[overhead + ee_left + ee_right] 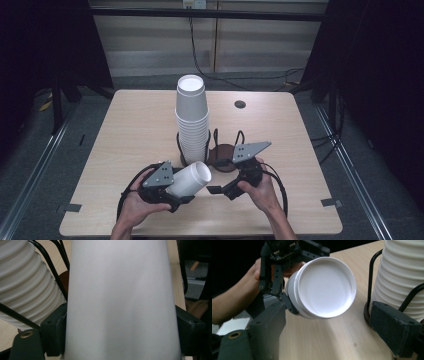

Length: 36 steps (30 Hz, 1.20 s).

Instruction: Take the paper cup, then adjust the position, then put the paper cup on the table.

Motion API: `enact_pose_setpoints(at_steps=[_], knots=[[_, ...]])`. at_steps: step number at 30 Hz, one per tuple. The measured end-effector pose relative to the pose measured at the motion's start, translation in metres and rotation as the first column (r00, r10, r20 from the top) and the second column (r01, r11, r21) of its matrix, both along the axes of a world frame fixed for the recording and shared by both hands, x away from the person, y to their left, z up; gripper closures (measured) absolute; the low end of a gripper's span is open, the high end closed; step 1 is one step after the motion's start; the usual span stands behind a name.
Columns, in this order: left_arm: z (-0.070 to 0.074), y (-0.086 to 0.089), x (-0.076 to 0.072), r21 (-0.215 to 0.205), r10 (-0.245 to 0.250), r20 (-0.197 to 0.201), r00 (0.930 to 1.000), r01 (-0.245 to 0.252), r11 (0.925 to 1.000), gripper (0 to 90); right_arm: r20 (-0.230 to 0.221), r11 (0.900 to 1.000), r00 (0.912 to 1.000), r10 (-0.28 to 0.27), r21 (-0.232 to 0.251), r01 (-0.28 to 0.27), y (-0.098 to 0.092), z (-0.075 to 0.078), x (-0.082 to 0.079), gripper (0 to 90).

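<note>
I have 1 white cup (189, 180) clamped in the left gripper (172, 192), low and left of centre in the high view. The jaws pinch the cup's wall from both sides; in the left gripper view the cup (120, 302) runs up the middle of the frame with a black jaw pressed against it at either lower edge.

The cup lies tilted, nearly on its side. Its long axis runs from the left gripper toward the right and slightly up the frame in the high view, so the flat closed end points at the right gripper (220, 190). In the right gripper view that round end of the cup (324, 287) faces me from the upper middle of the frame, with the left gripper (284, 255) behind it at upper left.

The right gripper's jaws stand apart with nothing between them, just to the right of the cup and not touching it.

The stack of cups (191, 120) stands upright in its wire holder (210, 145) above both grippers, at the centre of the table (135, 125). I judge the right gripper nearer to the cup's free end, so any handover turns on that axis staying aimed into its gap.
</note>
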<state>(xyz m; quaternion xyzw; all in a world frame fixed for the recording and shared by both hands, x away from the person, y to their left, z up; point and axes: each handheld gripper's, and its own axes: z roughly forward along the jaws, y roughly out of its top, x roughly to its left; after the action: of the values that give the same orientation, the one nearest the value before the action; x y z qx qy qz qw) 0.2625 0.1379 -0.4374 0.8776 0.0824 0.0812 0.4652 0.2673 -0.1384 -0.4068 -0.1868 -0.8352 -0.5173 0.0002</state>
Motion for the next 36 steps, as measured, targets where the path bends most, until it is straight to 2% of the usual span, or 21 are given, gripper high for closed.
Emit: enact_pose_setpoints(at_steps=[3, 6, 7, 10, 11, 17, 19, 20, 21, 22, 23, 25, 27, 28, 29, 30, 31, 34, 35, 36], knots=[[0.001, -0.005, 0.000, 0.052, -0.037, 0.002, 0.9993, 0.037, 0.9980, 17.1, 0.006, 0.999, 0.9999, 0.015, -0.041, -0.015, -0.001, -0.001, -0.002, 13.1], [0.001, -0.007, 0.001, 0.071, -0.020, 0.006, 0.9998, 0.019, 0.9973, 17.0, -0.001, 0.998, 0.9989, 0.047, -0.041, -0.047, -0.002, -0.003, -0.003, 13.0], [0.000, -0.010, 0.001, 0.096, -0.022, 0.007, 0.9997, 0.021, 0.9951, 17.0, 0.000, 0.997, 0.9991, 0.043, -0.059, -0.043, -0.001, -0.004, -0.003, 13.0], [0.000, -0.013, 0.002, 0.116, -0.034, 0.004, 0.9994, 0.033, 0.9927, 17.0, 0.004, 0.996, 0.9991, 0.043, -0.079, -0.042, 0.000, -0.005, -0.004, 13.1], [0.001, -0.016, 0.004, 0.143, -0.035, 0.019, 0.9992, 0.032, 0.9891, 17.0, -0.004, 0.993, 0.9987, 0.050, -0.106, -0.051, 0.001, -0.007, -0.004, 13.2], [0.001, -0.022, 0.004, 0.179, -0.056, 0.020, 0.9982, 0.052, 0.9825, 17.0, -0.013, 0.985, 0.9981, 0.060, -0.162, -0.062, 0.001, -0.009, -0.004, 13.3], [0.001, -0.022, 0.004, 0.199, -0.067, 0.023, 0.9975, 0.061, 0.9780, 17.0, -0.011, 0.980, 0.9976, 0.068, -0.189, -0.069, 0.003, -0.010, -0.003, 13.3], [0.000, -0.023, 0.004, 0.208, -0.064, 0.015, 0.9978, 0.060, 0.9763, 17.0, -0.015, 0.971, 0.9971, 0.074, -0.225, -0.076, 0.005, -0.011, -0.004, 13.3], [-0.001, -0.024, 0.004, 0.210, -0.064, 0.019, 0.9978, 0.059, 0.9759, 17.0, -0.014, 0.966, 0.9968, 0.079, -0.245, -0.080, 0.007, -0.012, -0.004, 13.4], [-0.001, -0.024, 0.004, 0.224, -0.075, 0.020, 0.9970, 0.069, 0.9722, 17.0, -0.016, 0.962, 0.9963, 0.085, -0.260, -0.086, 0.008, -0.012, -0.003, 13.6], [-0.001, -0.024, 0.004, 0.224, -0.075, 0.020, 0.9970, 0.069, 0.9722, 17.0, -0.016, 0.962, 0.9963, 0.085, -0.260, -0.086, 0.008, -0.012, -0.003, 13.6], [-0.002, -0.026, 0.002, 0.246, -0.073, 0.019, 0.9971, 0.066, 0.9671, 17.0, -0.032, 0.958, 0.9944, 0.100, -0.268, -0.105, 0.010, -0.014, -0.003, 14.0], [-0.004, -0.027, 0.002, 0.278, -0.072, 0.020, 0.9972, 0.063, 0.9585, 17.0, -0.026, 0.954, 0.9949, 0.098, -0.282, -0.101, 0.012, -0.015, -0.002, 13.9], [-0.004, -0.027, 0.002, 0.278, -0.072, 0.020, 0.9972, 0.063, 0.9585, 17.0, -0.026, 0.954, 0.9949, 0.098, -0.282, -0.101, 0.012, -0.015, -0.002, 13.9], [-0.005, -0.028, 0.002, 0.279, -0.066, 0.024, 0.9975, 0.057, 0.9586, 17.0, -0.030, 0.943, 0.9944, 0.102, -0.315, -0.106, 0.014, -0.016, -0.001, 13.8], [-0.005, -0.028, 0.002, 0.279, -0.066, 0.024, 0.9975, 0.057, 0.9586, 17.0, -0.030, 0.943, 0.9944, 0.102, -0.315, -0.106, 0.014, -0.016, -0.001, 13.8], [-0.006, -0.029, 0.001, 0.283, -0.075, 0.023, 0.9969, 0.066, 0.9570, 17.0, -0.034, 0.933, 0.9946, 0.098, -0.346, -0.104, 0.017, -0.017, 0.000, 13.6], [-0.007, -0.030, 0.000, 0.290, -0.074, 0.022, 0.9970, 0.065, 0.9549, 17.0, -0.041, 0.928, 0.9931, 0.110, -0.353, -0.118, 0.020, -0.018, 0.001, 13.6], [-0.007, -0.031, 0.000, 0.302, -0.087, 0.022, 0.9960, 0.076, 0.9501, 17.0, -0.052, 0.924, 0.9925, 0.111, -0.362, -0.122, 0.022, -0.019, 0.002, 13.7], [-0.007, -0.031, 0.000, 0.302, -0.087, 0.022, 0.9960, 0.076, 0.9501, 17.0, -0.052, 0.924, 0.9925, 0.111, -0.362, -0.122, 0.022, -0.019, 0.002, 13.7]])
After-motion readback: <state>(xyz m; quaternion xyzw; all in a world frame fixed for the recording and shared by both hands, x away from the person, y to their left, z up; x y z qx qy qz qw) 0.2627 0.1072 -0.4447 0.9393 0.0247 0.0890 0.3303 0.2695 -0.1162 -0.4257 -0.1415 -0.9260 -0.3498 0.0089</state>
